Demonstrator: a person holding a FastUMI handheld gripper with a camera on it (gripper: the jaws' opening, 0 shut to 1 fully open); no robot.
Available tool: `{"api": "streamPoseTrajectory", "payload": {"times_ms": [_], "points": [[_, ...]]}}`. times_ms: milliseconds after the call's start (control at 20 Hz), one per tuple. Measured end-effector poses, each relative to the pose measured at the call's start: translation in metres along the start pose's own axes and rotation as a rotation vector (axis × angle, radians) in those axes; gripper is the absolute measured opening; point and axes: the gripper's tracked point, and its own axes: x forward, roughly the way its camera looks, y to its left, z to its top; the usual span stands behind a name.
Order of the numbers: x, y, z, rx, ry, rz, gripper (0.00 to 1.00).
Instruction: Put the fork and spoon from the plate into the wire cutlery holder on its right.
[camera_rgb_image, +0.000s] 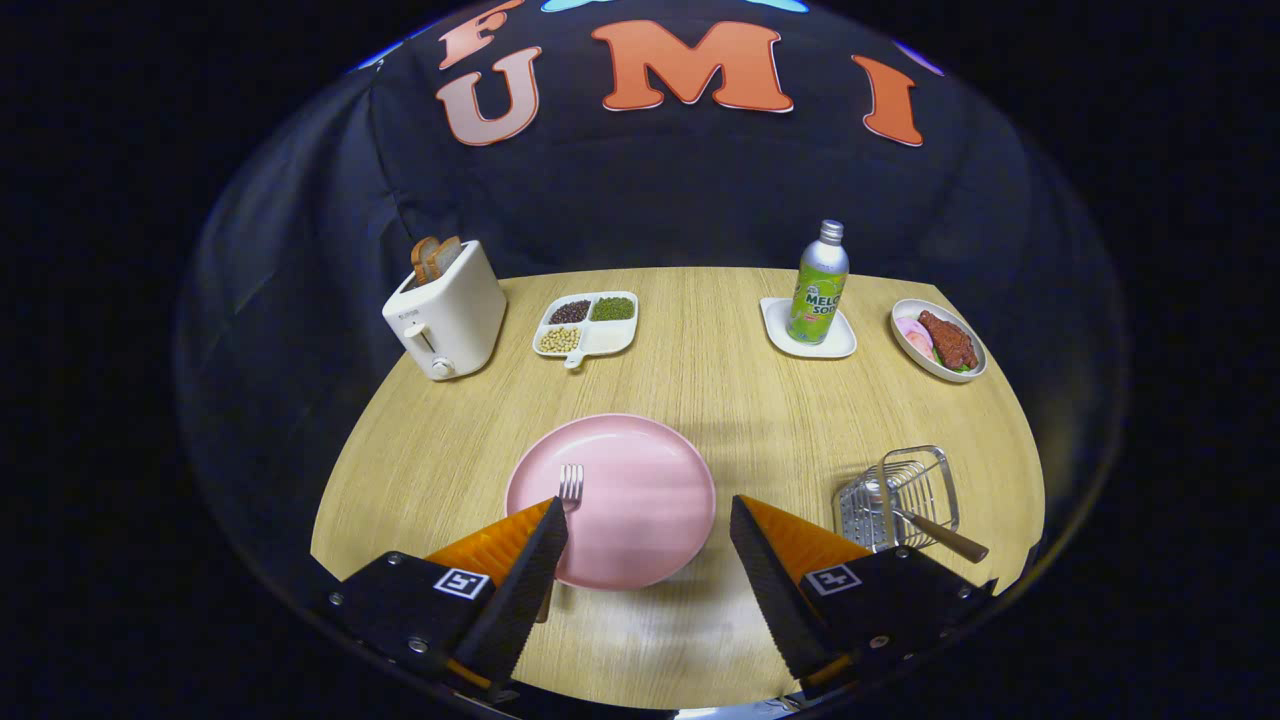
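Gripper (648, 520): fingers spread wide, nothing between them but the near edge of the pink plate (640, 500). Holding nothing. Fingers are black wedges with ribbed inner faces and orange ribbed upper sides; each base carries a small square black-and-white marker.

Plate: round, matte pink, shallow rim, just ahead of the fingers at 12 o'clock. It sits on a pale wood-grain table (700, 380).

Fork (570, 484): metal tines on the plate's left part, right at the tip of the left finger, about 11 o'clock from the gap. Its handle runs back under that finger; contact cannot be told.

Wire cutlery holder (900, 495): silver wire basket, boxy, at 2 o'clock, just beyond the right finger's base, right of the plate. A wooden-handled utensil (935, 535) lies in it, handle sticking out towards the near right; its head is hard to make out through the wires.

Far side of the table, left to right: white toaster (445, 315) with bread slices, divided dish (587, 323) of beans, green bottle (818, 285) on a white square coaster, white bowl (938, 340) of food.
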Motion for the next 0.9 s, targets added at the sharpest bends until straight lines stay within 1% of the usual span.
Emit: {"api": "streamPoseTrajectory", "payload": {"times_ms": [200, 500, 700, 850, 900], "points": [[0.013, 0.024, -0.004, -0.040, -0.045, -0.010, 0.98], [0.042, 0.049, -0.035, -0.112, -0.045, -0.046, 0.99], [0.061, 0.049, -0.056, -0.179, -0.014, -0.095, 0.99], [0.071, 0.061, -0.070, -0.166, 0.028, -0.058, 0.99], [0.076, 0.064, -0.074, -0.158, 0.045, -0.045, 0.97]]}}
